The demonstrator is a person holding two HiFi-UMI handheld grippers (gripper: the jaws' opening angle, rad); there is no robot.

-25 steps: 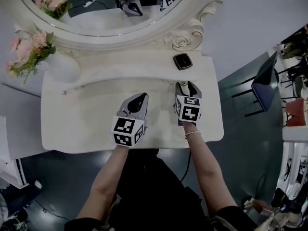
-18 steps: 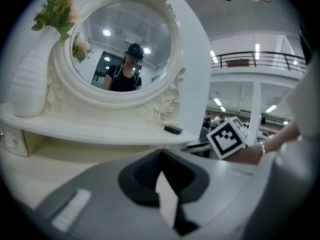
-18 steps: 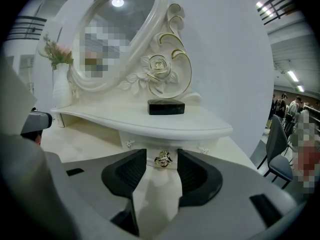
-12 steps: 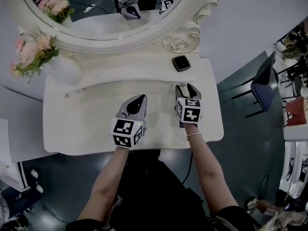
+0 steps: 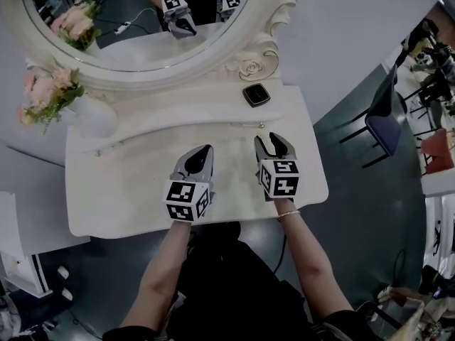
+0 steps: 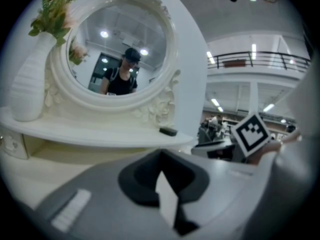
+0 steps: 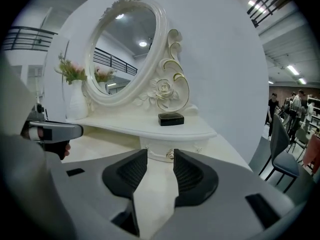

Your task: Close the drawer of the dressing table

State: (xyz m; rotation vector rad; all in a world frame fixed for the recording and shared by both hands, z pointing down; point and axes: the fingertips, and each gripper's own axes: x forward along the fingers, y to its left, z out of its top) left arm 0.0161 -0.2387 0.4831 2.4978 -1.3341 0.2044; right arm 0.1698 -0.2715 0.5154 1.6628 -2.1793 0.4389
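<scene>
Sitting under the raised shelf, the drawer presents its knob just ahead of the right gripper, whose jaws are spread and empty. It is judged rigid, light and free-sliding, so push its flat front. The left gripper has its jaws pressed together, empty.

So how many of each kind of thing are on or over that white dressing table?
Oval mirror: 1
White vase with flowers: 1
Small black box: 1
Hand-held gripper: 2 (left hand-held gripper, right hand-held gripper)
Total: 5
</scene>
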